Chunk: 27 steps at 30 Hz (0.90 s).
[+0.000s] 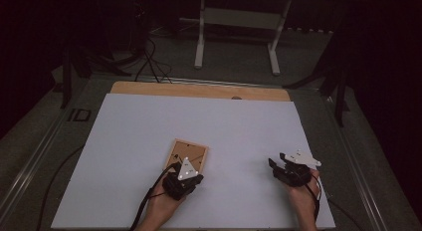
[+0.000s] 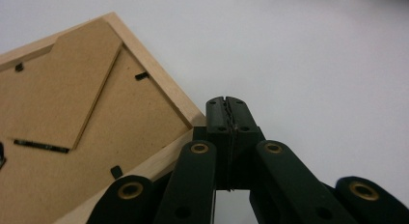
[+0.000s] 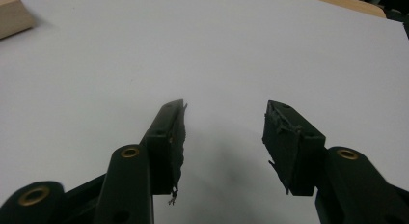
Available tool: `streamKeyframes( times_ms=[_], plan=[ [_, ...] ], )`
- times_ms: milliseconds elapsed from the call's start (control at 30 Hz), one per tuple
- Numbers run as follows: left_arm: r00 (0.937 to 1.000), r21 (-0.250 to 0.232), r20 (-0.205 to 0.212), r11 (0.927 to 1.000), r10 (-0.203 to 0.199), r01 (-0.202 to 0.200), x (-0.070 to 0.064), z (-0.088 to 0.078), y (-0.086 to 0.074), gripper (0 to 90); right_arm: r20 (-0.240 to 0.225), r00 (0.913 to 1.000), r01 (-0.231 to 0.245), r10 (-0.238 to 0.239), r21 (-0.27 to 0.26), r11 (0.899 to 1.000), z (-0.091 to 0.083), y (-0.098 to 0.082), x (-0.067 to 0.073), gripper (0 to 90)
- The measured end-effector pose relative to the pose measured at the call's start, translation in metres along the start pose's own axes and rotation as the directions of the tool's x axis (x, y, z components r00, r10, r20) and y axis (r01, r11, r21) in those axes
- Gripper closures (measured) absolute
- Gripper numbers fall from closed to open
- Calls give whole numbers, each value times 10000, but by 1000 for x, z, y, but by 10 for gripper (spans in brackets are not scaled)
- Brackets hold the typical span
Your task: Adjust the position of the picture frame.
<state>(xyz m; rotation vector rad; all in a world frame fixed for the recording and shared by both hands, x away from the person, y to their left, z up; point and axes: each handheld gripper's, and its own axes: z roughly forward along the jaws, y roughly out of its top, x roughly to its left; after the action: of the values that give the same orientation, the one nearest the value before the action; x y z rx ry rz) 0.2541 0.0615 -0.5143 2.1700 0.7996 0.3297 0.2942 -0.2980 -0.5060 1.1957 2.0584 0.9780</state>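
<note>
A wooden picture frame (image 1: 188, 154) lies face down on the white sheet (image 1: 149, 131), its brown backing board (image 2: 72, 118) and small black clips turned up. My left gripper (image 1: 191, 172) sits at the frame's near right corner. Its jaws are pressed together with nothing between them, tips (image 2: 226, 102) right beside the frame's wooden edge (image 2: 164, 96). My right gripper (image 1: 278, 163) rests on the sheet to the right, well apart from the frame. Its jaws stand open (image 3: 224, 122) over bare white surface, and a corner of the frame (image 3: 12, 14) shows far off at the upper left.
The white sheet covers a wooden board (image 1: 199, 89) whose far strip is bare. Beyond it stand a white table stand (image 1: 239, 27) and cables (image 1: 149, 61) on the dark floor. A metal rail (image 1: 35, 156) runs along the left.
</note>
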Motion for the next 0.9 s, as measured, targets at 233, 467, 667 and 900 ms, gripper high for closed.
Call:
streamKeyframes(
  times_ms=[233,467,667,900],
  plan=[
    [9989,29,-19,9989,469,-469,-7,18,16,896,-3,10000,16,-16,17,10000,1,0,0,493],
    [9980,636,-196,9963,596,-583,-8,30,19,896,0,10000,-46,46,-16,10000,0,0,-2,493],
    [9992,808,-320,9965,243,-216,-3,23,15,898,-6,10000,-21,21,-14,10000,0,0,-1,493],
    [9988,838,-424,9960,-264,299,7,8,2,898,-23,10000,-23,23,3,10000,1,0,-1,493]
  ],
)
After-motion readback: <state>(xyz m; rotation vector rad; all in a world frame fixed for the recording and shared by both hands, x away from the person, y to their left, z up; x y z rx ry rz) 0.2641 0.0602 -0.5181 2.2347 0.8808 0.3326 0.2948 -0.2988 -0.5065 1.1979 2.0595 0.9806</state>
